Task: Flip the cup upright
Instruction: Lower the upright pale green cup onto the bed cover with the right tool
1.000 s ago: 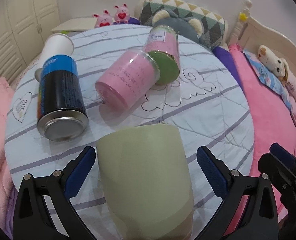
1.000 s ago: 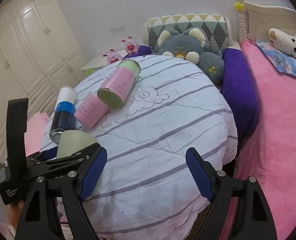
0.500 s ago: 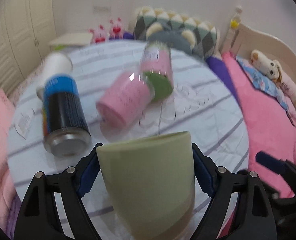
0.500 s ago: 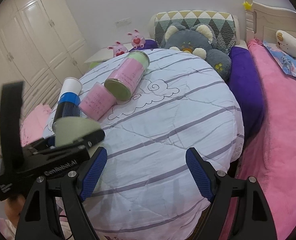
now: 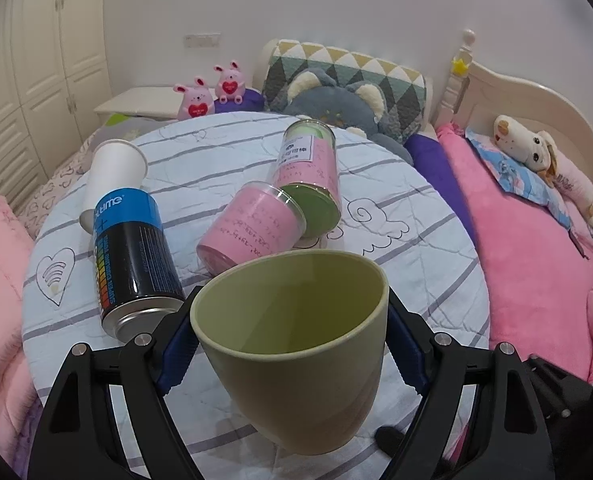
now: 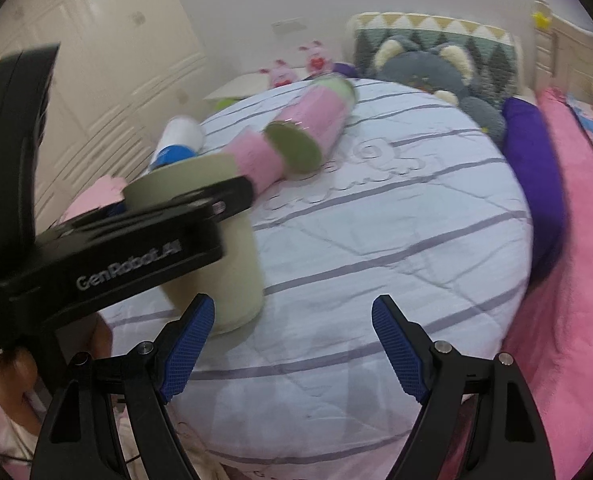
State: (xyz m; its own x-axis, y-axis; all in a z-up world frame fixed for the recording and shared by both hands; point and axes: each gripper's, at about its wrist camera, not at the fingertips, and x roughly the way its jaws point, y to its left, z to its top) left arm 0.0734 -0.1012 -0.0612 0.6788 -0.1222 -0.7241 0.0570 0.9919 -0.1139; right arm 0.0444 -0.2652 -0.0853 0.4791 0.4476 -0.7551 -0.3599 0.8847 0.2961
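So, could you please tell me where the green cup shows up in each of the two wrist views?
Left wrist view: the green cup sits bottom centre, held in the left gripper, mouth facing the camera.
Right wrist view: it is at left of centre, partly behind the left gripper.
Shared landmark: the grey plush bear behind the table.

A round surface (image 5: 416, 248) under a white quilt with grey stripes lies ahead of the left hand-held gripper (image 5: 288, 344). On it, ahead-left, lies a blue-and-black spray can (image 5: 130, 256). Straight ahead lie two pink containers (image 5: 252, 228), touching, the farther one (image 5: 308, 168) green-lidded.
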